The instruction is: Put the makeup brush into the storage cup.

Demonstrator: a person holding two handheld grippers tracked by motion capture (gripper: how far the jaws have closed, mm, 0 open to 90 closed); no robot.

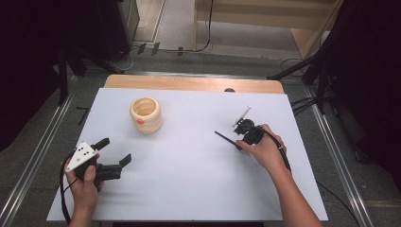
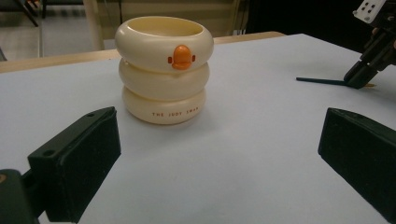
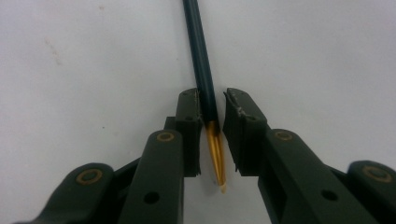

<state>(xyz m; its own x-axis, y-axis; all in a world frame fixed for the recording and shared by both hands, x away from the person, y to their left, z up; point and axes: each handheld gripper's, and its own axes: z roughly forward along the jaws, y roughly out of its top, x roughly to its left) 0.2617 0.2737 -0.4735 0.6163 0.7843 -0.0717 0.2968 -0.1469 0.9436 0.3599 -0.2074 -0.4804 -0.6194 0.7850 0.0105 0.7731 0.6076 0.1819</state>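
A thin dark pencil (image 1: 226, 138) with a gold tip lies flat on the white tabletop (image 1: 189, 179) at the right. My right gripper (image 1: 239, 142) points down at its near end. In the right gripper view the pencil (image 3: 201, 56) runs between the jaws of the right gripper (image 3: 212, 97); the left pad touches it and a narrow gap stays at the right pad, so it is open. My left gripper (image 1: 114, 151) rests near the front left, jaws wide open and empty. It faces a cream ringed cup (image 2: 163, 70) with an orange duck beak; the left gripper (image 2: 217, 163) stands well short of it.
The cup (image 1: 145, 115) stands at the back left of the table. A wooden strip (image 1: 189, 83) borders the far edge. Metal rails and cables run along the floor on both sides. In the left gripper view the pencil (image 2: 320, 81) lies at the far right.
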